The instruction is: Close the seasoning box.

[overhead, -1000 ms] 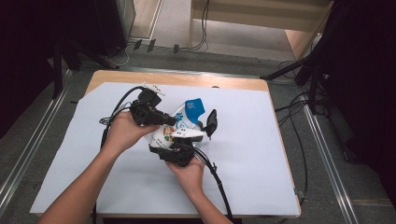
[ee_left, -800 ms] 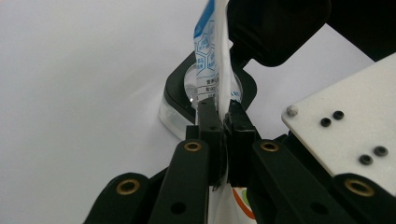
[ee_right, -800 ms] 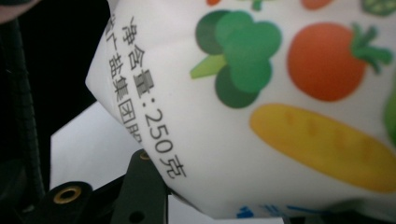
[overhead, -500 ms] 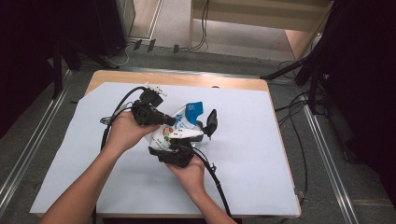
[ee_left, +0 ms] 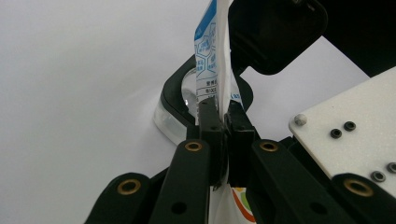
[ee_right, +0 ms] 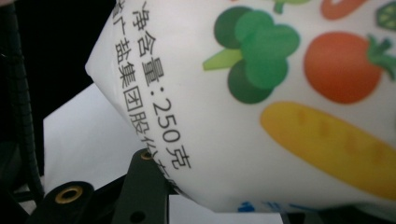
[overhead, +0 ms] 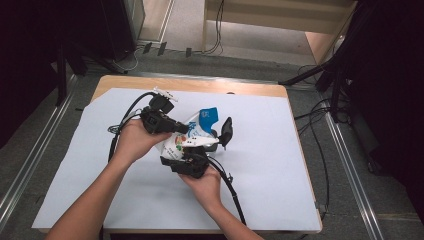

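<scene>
Pouch (overhead: 187, 137) hangs over a black-lidded clear container (overhead: 219, 136), pinched by left tongs (ee_left: 223, 122); right tongs' (overhead: 192, 159) grip is indiscernible.

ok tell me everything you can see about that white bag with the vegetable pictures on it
The bag is a soft white plastic pouch with a blue top end, held above the white-covered table between both grippers. It bears printed broccoli, a tomato and a yellow vegetable, plus black Chinese text with "250". In the left gripper view, the left gripper pinches a thin flat edge of it, jaws closed on the film. The right gripper is under its bulging side. A round black-rimmed container with an open lid sits just behind it.
</scene>
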Tool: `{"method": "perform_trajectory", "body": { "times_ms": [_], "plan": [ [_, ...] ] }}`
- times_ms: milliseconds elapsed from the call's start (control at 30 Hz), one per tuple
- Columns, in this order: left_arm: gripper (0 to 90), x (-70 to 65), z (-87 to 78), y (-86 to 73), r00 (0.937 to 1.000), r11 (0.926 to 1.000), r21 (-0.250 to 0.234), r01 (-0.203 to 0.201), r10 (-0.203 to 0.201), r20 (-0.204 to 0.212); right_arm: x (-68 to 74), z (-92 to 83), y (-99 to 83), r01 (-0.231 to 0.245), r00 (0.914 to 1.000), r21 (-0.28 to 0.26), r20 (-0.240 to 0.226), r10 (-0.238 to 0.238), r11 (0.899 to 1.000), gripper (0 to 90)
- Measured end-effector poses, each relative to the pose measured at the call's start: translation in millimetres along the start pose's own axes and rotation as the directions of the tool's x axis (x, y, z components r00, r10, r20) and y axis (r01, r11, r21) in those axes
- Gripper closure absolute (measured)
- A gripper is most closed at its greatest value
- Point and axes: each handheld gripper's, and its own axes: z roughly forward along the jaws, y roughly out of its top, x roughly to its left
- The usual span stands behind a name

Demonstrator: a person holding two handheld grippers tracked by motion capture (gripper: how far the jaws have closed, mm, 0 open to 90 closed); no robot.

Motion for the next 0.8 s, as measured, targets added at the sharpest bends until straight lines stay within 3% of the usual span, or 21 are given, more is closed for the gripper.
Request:
{"method": "perform_trajectory", "body": {
  "times_ms": [133, 400, 567, 700, 800],
  "plan": [
    [85.9, 1.3, -2.3, -1.9, 0.9998, 0.9994, -0.033, 0.008, -0.007, 0.019, 0.5, -1.1, 0.8, -0.027, 0.9992, -0.022, -0.030, 0.026, 0.999, 66.3],
    [83.3, 0.5, -5.4, -8.1, 0.9997, 0.9979, -0.065, 0.001, 0.001, 0.024, 0.3, -1.3, 1.8, -0.035, 0.9986, -0.038, -0.042, 0.033, 0.999, 66.5],
    [89.6, 1.1, -1.2, -8.4, 1.0000, 0.9993, -0.038, 0.003, -0.003, 0.006, -1.2, 0.3, 0.3, -0.041, 0.9978, -0.012, -0.053, 0.040, 0.999, 65.1],
    [90.0, 0.5, -0.4, -5.3, 0.9999, 0.9996, -0.025, 0.010, -0.010, 0.002, 0.3, 0.5, 0.0, 0.003, 0.9998, 0.005, -0.021, -0.003, 1.000, 58.9],
    [90.0, -0.8, 1.1, -3.3, 0.9999, 0.9998, -0.013, 0.012, -0.012, 0.001, 0.8, 0.4, -0.3, 0.017, 0.9998, 0.014, -0.008, -0.017, 1.000, 59.5]
  ]
}}
